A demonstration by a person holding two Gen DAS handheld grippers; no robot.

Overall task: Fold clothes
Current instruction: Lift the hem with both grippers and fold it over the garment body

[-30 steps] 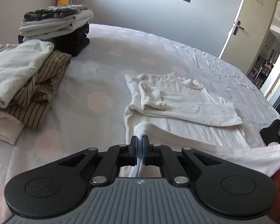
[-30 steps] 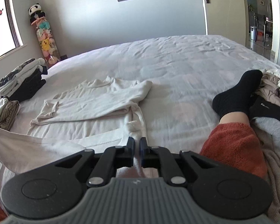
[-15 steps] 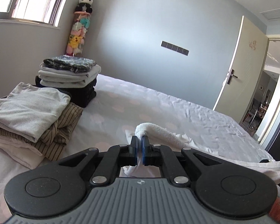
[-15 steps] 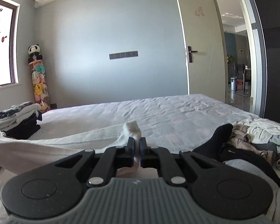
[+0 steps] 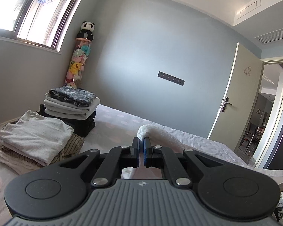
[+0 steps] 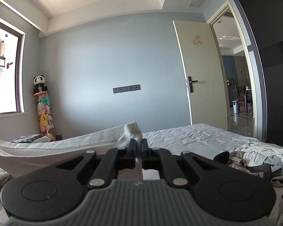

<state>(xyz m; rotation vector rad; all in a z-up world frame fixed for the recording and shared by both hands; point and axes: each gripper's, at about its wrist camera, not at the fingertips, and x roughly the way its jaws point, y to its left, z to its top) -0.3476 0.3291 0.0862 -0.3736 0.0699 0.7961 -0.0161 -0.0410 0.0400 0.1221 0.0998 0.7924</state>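
The left tongs (image 5: 141, 143) are clamped on a bunched corner of the white garment (image 5: 160, 133), and the right tongs (image 6: 138, 144) pinch its other corner (image 6: 132, 130), so the hemmed edge hangs stretched between them. A second ago both tongs pointed down at the garment lying partly folded on the bed (image 5: 118, 124); now they are raised and level with the far wall, and the lower half has come up off the sheet. This looks like the carry stage of a fold, bringing the bottom edge forward over the top. Beside the left tongs sit two folded stacks (image 5: 37, 139), and a heap of unfolded clothes (image 6: 258, 160) waits on the right.
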